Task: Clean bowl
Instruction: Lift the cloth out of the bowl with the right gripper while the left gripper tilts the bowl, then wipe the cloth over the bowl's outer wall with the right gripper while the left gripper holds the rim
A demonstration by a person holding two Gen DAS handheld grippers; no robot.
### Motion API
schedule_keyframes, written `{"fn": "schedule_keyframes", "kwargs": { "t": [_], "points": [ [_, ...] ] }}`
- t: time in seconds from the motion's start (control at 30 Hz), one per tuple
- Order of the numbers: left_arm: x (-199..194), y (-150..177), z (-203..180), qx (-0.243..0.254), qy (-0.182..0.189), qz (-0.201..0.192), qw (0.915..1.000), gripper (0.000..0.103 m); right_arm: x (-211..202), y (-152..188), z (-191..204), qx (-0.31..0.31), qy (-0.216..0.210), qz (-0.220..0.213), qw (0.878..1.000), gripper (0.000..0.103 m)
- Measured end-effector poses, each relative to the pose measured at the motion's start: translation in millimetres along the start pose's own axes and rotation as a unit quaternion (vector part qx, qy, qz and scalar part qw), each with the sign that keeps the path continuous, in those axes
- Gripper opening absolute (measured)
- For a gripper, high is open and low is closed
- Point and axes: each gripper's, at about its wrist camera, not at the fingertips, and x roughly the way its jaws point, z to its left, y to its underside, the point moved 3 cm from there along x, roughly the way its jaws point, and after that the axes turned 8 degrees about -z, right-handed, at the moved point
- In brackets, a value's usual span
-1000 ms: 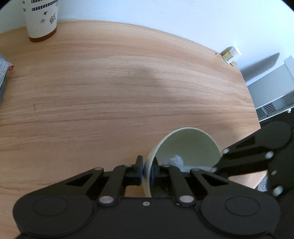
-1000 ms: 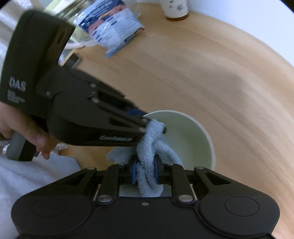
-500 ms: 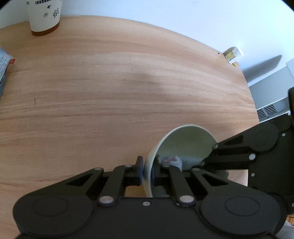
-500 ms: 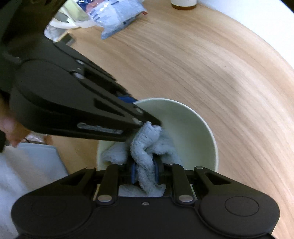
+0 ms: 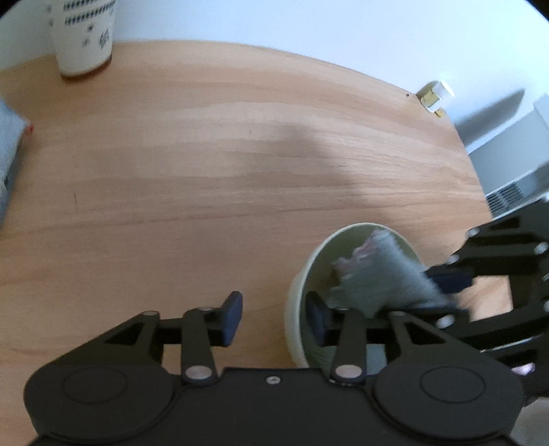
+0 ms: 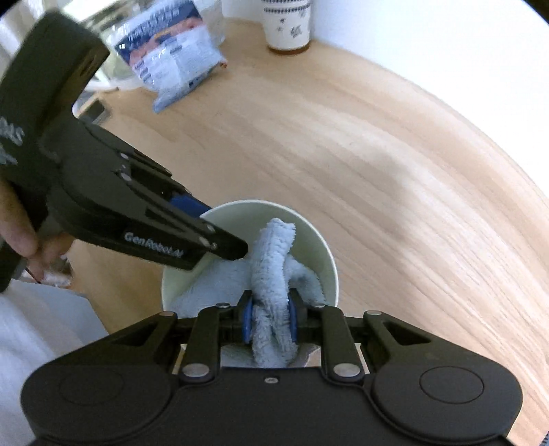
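1. Your left gripper (image 5: 272,317) had its jaws spread wide apart, one blue pad outside the bowl (image 5: 298,329) and the other inside it, straddling the near-left wall. Neither pad pressed the wall, as far as the left wrist view showed.
2. The pale green bowl sat on the wooden table (image 5: 223,164), just ahead and to the right of your left claw, its opening turned up and toward the camera.
3. Your right gripper (image 6: 269,322) was clamped tight on the light blue microfibre cloth (image 6: 274,260), the two blue pads squeezing a thick fold between them.
4. That cloth rose ahead of the right claw and filled the near half of the bowl (image 6: 322,254), with one flap standing up against the far inner wall and more fabric bunched low to the left.
5. In the left wrist view the cloth (image 5: 377,274) was blurred, and the right claw reached in from the right edge, over the bowl's rim.
6. In the right wrist view your left claw entered from the upper left, its fingertip touching or just above the bowl's left rim; I could not tell which.
7. Far ahead of both claws, a patterned paper cup (image 6: 288,24) stood at the table's back edge.
8. A plastic packet (image 6: 171,65) lay far ahead and left of the right claw.
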Motion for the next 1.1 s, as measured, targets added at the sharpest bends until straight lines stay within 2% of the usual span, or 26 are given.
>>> {"fn": "schedule_keyframes", "kwargs": {
  "t": [0.13, 0.23, 0.37, 0.4, 0.43, 0.47, 0.7, 0.93, 1.0, 1.03, 1.1],
  "points": [
    [4.8, -1.3, -0.2, -0.002, 0.003, 0.015, 0.9999, 0.052, -21.4, -2.7, -2.8, 0.034, -0.001, -0.037, 0.999, 0.019],
    [5.7, -0.9, 1.1, -0.007, 0.017, 0.016, 0.9997, 0.052, -31.2, -3.3, -10.4, 0.064, -0.001, -0.057, 0.996, 0.019],
    [7.2, 0.0, 6.9, -0.026, 0.027, 0.026, 0.999, 0.051, -41.1, -6.3, -8.1, 0.069, 0.032, -0.087, 0.993, 0.018],
    [7.8, -0.2, 8.5, -0.028, 0.027, 0.027, 0.9989, 0.049, -41.7, -8.3, -5.8, 0.066, 0.044, -0.094, 0.992, 0.018],
    [8.1, -0.1, 8.6, -0.028, 0.027, 0.029, 0.9988, 0.042, -48.4, -8.7, -8.0, 0.062, 0.06, -0.105, 0.991, 0.018],
    [9.0, -0.4, 8.8, -0.028, 0.029, 0.034, 0.9986, 0.036, -54.9, -9.5, -8.8, 0.042, 0.093, -0.113, 0.988, 0.018],
    [13.0, 3.4, 6.4, -0.012, 0.029, 0.049, 0.9983, 0.025, -77.2, 1.5, -34.4, 0.027, 0.166, -0.126, 0.978, 0.018],
    [10.9, 3.9, 10.2, -0.019, 0.023, 0.059, 0.9978, 0.024, -72.7, 13.3, -51.3, 0.061, 0.156, -0.129, 0.977, 0.018],
    [8.8, 5.5, 8.2, -0.011, 0.022, 0.054, 0.9983, 0.02, -70.5, 13.7, -52.8, 0.063, 0.156, -0.128, 0.977, 0.018],
    [8.9, 5.4, 6.0, -0.006, 0.023, 0.052, 0.9984, 0.014, -69.2, 14.3, -55.0, 0.067, 0.151, -0.13, 0.978, 0.018],
    [9.1, 5.2, 1.5, 0.006, 0.025, 0.047, 0.9986, 0.013, -71.5, 15.8, -57.7, 0.071, 0.148, -0.133, 0.978, 0.018]
  ]
}}
